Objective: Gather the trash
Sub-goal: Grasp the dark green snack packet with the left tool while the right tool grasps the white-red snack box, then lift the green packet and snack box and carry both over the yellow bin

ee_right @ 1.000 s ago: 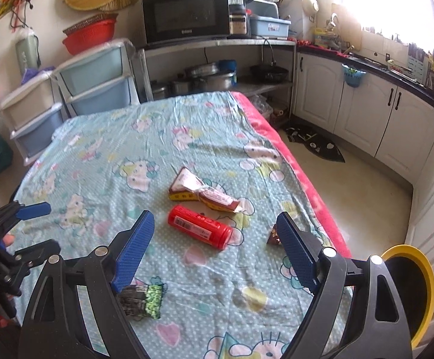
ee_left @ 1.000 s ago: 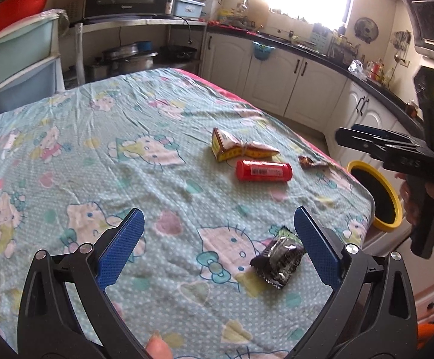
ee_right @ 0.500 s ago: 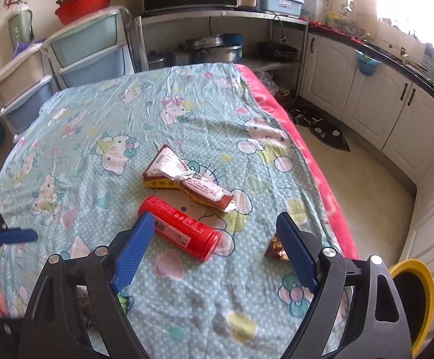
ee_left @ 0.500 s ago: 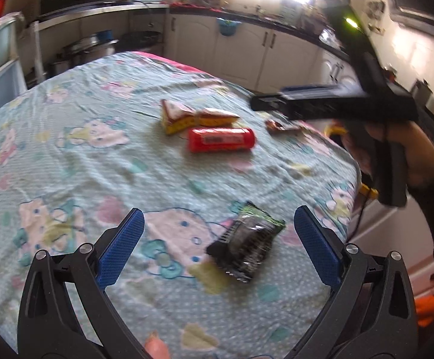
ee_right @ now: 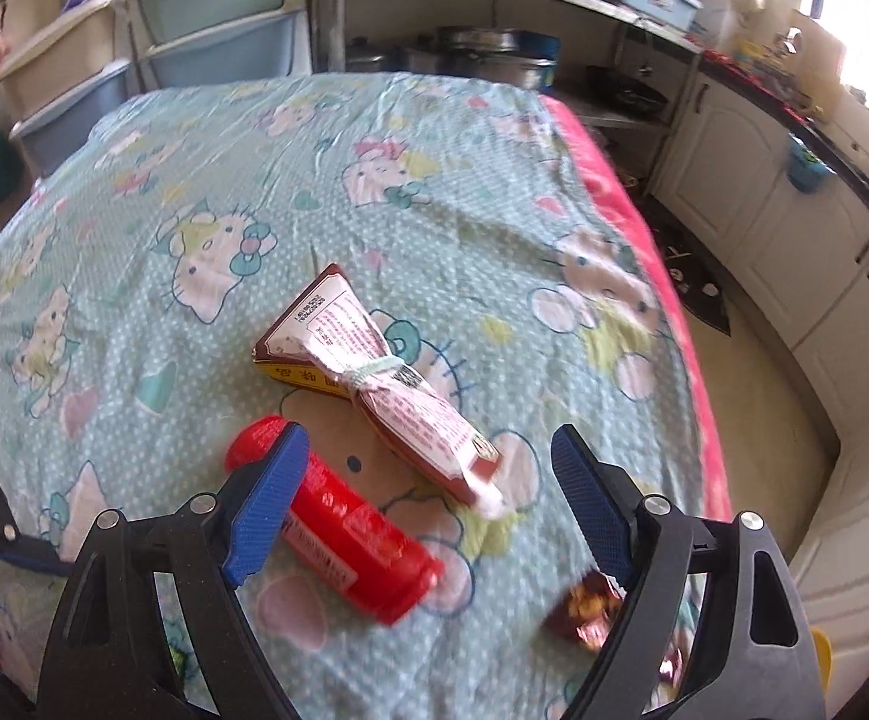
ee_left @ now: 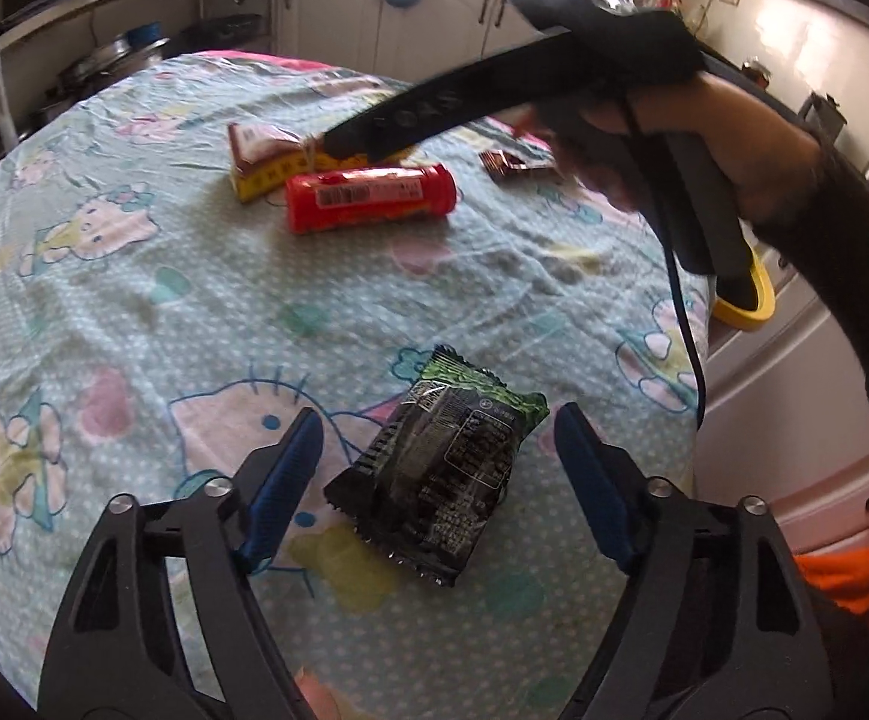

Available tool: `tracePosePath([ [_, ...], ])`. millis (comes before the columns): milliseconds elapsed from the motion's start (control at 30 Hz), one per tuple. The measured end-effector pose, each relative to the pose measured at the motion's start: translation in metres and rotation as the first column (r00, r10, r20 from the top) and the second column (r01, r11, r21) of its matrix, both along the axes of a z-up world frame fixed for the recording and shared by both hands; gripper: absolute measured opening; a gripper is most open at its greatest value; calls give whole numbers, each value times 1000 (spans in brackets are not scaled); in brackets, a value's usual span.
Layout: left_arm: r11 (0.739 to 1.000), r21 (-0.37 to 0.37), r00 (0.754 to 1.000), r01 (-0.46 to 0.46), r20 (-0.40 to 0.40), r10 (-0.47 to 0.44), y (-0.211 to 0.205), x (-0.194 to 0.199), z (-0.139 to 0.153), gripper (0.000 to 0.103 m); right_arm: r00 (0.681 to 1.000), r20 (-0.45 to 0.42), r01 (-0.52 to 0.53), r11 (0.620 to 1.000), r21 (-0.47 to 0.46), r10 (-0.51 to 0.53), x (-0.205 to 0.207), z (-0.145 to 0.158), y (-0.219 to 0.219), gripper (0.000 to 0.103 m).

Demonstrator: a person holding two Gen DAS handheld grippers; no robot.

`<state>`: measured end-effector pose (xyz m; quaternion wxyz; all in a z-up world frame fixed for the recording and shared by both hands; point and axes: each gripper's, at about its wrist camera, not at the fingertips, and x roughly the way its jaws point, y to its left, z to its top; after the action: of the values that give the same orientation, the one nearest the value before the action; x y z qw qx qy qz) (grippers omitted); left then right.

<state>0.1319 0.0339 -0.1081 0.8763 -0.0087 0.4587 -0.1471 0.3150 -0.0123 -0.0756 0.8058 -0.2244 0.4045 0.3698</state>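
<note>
A black and green snack wrapper (ee_left: 440,468) lies on the patterned cloth between the blue pads of my left gripper (ee_left: 437,468). Its jaws are closing, with a gap still on both sides of the wrapper. Farther off lie a red tube (ee_left: 371,197), a tied cream and yellow packet (ee_left: 266,159) and a small brown wrapper (ee_left: 509,163). My right gripper (ee_right: 425,483) hangs open above the red tube (ee_right: 350,528) and the tied packet (ee_right: 368,372). The small brown wrapper (ee_right: 584,606) sits by its right finger. The right tool and the hand holding it cross the left wrist view.
The cloth-covered table (ee_right: 374,180) ends in a pink edge on the right. A yellow-rimmed bin (ee_left: 749,300) stands on the floor past that edge. White cabinets (ee_right: 806,252), plastic drawers (ee_right: 212,30) and a shelf with pots surround the table.
Both grippers have come down and closer to the table. The left jaws have narrowed around the black wrapper. The right gripper has moved in over the red tube and tied packet.
</note>
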Motion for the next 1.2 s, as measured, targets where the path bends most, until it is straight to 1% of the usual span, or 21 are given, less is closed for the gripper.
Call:
tracePosePath([
  [67, 1000, 12, 1000, 3, -13, -3, -2, 1, -5, 59, 1000, -5, -15, 999, -30, 15, 6, -7, 6, 77],
  [133, 1000, 24, 1000, 5, -15, -5, -3, 1, -8, 55, 999, -22, -30, 998, -50, 29, 12, -13, 11, 69],
  [167, 1000, 30, 1000, 7, -13, -6, -3, 0, -8, 51, 999, -34, -36, 998, -60, 34, 16, -16, 13, 68],
  [200, 999, 43, 1000, 8, -13, -8, -3, 0, -8, 48, 998, -49, -43, 997, -63, 40, 19, -18, 15, 64],
  [233, 999, 50, 1000, 8, -15, -8, -2, 0, -8, 46, 997, -63, -51, 997, -65, 47, 22, -20, 17, 59],
  [267, 999, 48, 1000, 5, -18, -4, -1, 0, -8, 43, 995, -79, -61, 996, -71, 56, 25, -23, 19, 57],
  [300, 999, 46, 1000, 2, -21, -1, 1, 1, -8, 40, 994, -90, -68, 995, -70, 62, 27, -25, 21, 52],
  [367, 999, 41, 1000, 0, -28, 1, 3, 1, -8, 38, 990, -113, -86, 995, -57, 79, 29, -26, 23, 47],
  [400, 999, 40, 1000, -3, -30, 4, 3, 1, -8, 36, 990, -117, -91, 994, -58, 84, 28, -26, 24, 41],
  [467, 999, 39, 999, -6, -32, 7, 4, 1, -8, 35, 988, -126, -98, 993, -62, 90, 28, -26, 26, 41],
  [567, 999, 42, 999, -11, -33, 12, 3, 1, -7, 33, 987, -135, -91, 994, -57, 82, 27, -23, 26, 35],
  [600, 999, 41, 999, -13, -34, 15, 3, 2, -7, 32, 987, -144, -79, 996, -42, 73, 27, -21, 24, 32],
  [667, 999, 33, 999, -20, -36, 21, 3, 2, -4, 31, 985, -163, -55, 998, -13, 53, 29, -18, 19, 31],
  [867, 999, 37, 999, -16, -29, 17, 0, -3, 2, 29, 988, -152, -21, 998, 62, 30, 18, 5, 0, 31],
  [1033, 999, 31, 1000, -16, 3, 16, -5, -5, 15, 29, 989, -147, -9, 992, 126, 28, 0, 28, -22, 31],
  [1200, 999, 33, 999, -14, 39, 13, -9, -2, 31, 29, 992, -130, 20, 984, 178, 3, -17, 50, -50, 31],
])
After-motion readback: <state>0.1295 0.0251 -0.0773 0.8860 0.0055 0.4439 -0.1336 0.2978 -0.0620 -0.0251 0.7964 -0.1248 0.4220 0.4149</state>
